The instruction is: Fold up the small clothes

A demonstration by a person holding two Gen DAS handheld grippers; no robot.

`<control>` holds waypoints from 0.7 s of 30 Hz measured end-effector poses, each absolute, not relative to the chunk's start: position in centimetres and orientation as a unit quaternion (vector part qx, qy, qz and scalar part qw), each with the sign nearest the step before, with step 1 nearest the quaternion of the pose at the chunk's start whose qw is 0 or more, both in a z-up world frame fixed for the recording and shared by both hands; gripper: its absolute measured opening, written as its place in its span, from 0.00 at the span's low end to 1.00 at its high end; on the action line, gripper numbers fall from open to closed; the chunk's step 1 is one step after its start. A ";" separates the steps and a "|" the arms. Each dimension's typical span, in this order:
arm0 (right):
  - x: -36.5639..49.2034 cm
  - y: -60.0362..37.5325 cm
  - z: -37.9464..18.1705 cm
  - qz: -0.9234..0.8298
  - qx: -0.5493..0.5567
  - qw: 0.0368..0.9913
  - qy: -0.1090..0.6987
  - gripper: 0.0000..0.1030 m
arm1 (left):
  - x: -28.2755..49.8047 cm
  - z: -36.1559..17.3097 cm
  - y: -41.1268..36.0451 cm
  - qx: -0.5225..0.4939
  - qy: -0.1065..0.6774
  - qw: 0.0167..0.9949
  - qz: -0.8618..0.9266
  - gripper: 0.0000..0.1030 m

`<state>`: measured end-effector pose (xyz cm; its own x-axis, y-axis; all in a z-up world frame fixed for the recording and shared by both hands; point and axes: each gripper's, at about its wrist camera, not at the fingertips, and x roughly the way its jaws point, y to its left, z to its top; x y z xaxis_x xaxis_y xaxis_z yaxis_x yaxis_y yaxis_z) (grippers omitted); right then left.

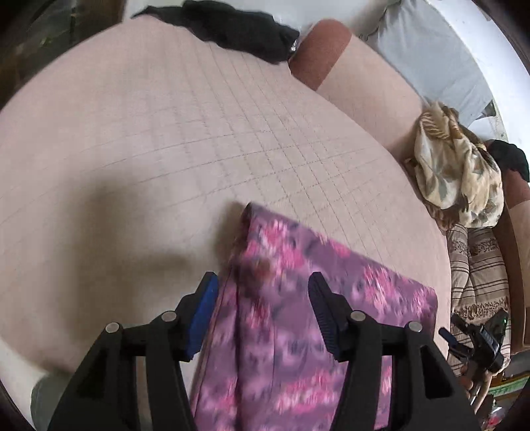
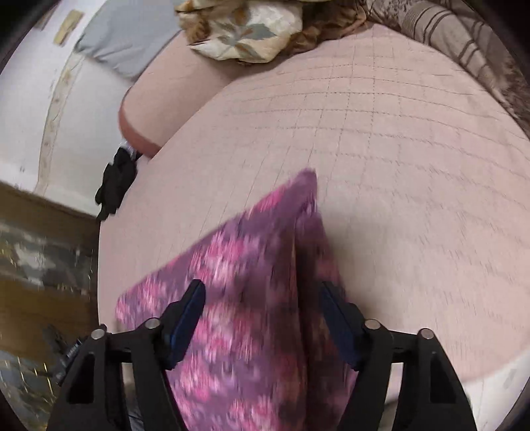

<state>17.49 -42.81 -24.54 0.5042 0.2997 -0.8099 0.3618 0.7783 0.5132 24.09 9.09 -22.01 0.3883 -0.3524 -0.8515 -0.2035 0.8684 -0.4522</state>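
Observation:
A purple cloth with pink flowers [image 1: 298, 315] lies folded on the pink quilted bed surface [image 1: 149, 149]. In the left wrist view my left gripper [image 1: 263, 288] is open, its fingers apart over the cloth's near left part. In the right wrist view the same cloth [image 2: 251, 281] runs between the fingers of my right gripper [image 2: 261, 295], which is open above it. A fold ridge rises to a point toward the far side. Both views are motion-blurred. The right gripper also shows at the lower right edge of the left wrist view [image 1: 477, 344].
A black garment [image 1: 238, 26] lies at the far edge of the bed. A cream floral bundle [image 1: 457, 165] and a brown striped cloth [image 1: 477, 275] sit at the right side. A pink bolster [image 1: 357, 76] and grey pillow [image 1: 430, 56] lie behind. The floor [image 2: 39, 265] is left of the bed.

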 end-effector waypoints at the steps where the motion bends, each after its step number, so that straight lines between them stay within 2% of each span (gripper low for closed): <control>1: 18.4 -43.2 -25.0 -0.021 0.337 0.798 0.500 0.67 | 24.9 -22.6 9.0 -0.253 0.555 0.791 -0.046 0.53; 4: 21.2 -44.9 -26.9 -0.023 0.362 0.780 0.510 0.54 | 27.1 -24.9 8.6 -0.257 0.572 0.779 -0.036 0.34; 6: 22.7 -45.8 -28.2 -0.020 0.374 0.771 0.515 0.52 | 27.8 -25.7 8.2 -0.258 0.579 0.772 -0.046 0.19; 7: 23.3 -45.9 -28.8 -0.017 0.376 0.768 0.519 0.44 | 27.9 -25.7 7.8 -0.245 0.581 0.774 -0.051 0.12; 8: 23.8 -46.0 -29.5 -0.019 0.376 0.763 0.526 0.18 | 27.8 -25.3 7.6 -0.230 0.579 0.781 -0.053 0.11; 9: 24.0 -45.9 -29.9 -0.021 0.376 0.758 0.532 0.13 | 27.5 -24.6 7.7 -0.229 0.565 0.791 -0.059 0.11; 12: 23.1 -46.2 -28.5 -0.017 0.369 0.780 0.506 0.09 | 26.4 -24.2 9.5 -0.258 0.550 0.792 -0.058 0.10; 13: 22.6 -46.2 -28.2 -0.027 0.359 0.786 0.502 0.05 | 26.4 -24.8 9.8 -0.264 0.555 0.787 -0.058 0.11; 15: 22.7 -46.3 -29.1 -0.048 0.343 0.787 0.511 0.05 | 27.2 -26.8 9.4 -0.249 0.585 0.769 -0.059 0.20; 16: 23.2 -46.4 -30.3 -0.049 0.345 0.777 0.524 0.12 | 27.5 -27.3 9.4 -0.249 0.596 0.761 -0.058 0.22; 17: 23.5 -46.6 -31.0 -0.042 0.356 0.768 0.531 0.19 | 27.4 -27.0 9.7 -0.260 0.592 0.761 -0.061 0.29; 18: 23.5 -46.9 -31.0 -0.037 0.373 0.764 0.526 0.21 | 27.2 -26.2 10.2 -0.268 0.583 0.765 -0.061 0.35; 19: 23.3 -47.3 -30.3 -0.030 0.382 0.769 0.512 0.37 | 27.0 -25.4 10.8 -0.268 0.567 0.777 -0.056 0.50; 20: 22.8 -47.7 -29.0 -0.027 0.382 0.783 0.490 0.67 | 26.7 -24.2 11.4 -0.261 0.545 0.796 -0.038 0.64; 21: 22.4 -47.9 -28.3 -0.031 0.378 0.793 0.476 0.82 | 26.8 -23.7 11.7 -0.255 0.537 0.804 -0.025 0.67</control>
<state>22.36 -47.94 -28.26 0.5447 0.3110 -0.7788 0.4093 0.7120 0.5705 26.76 11.74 -23.74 0.4222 -0.3128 -0.8508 -0.2338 0.8692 -0.4356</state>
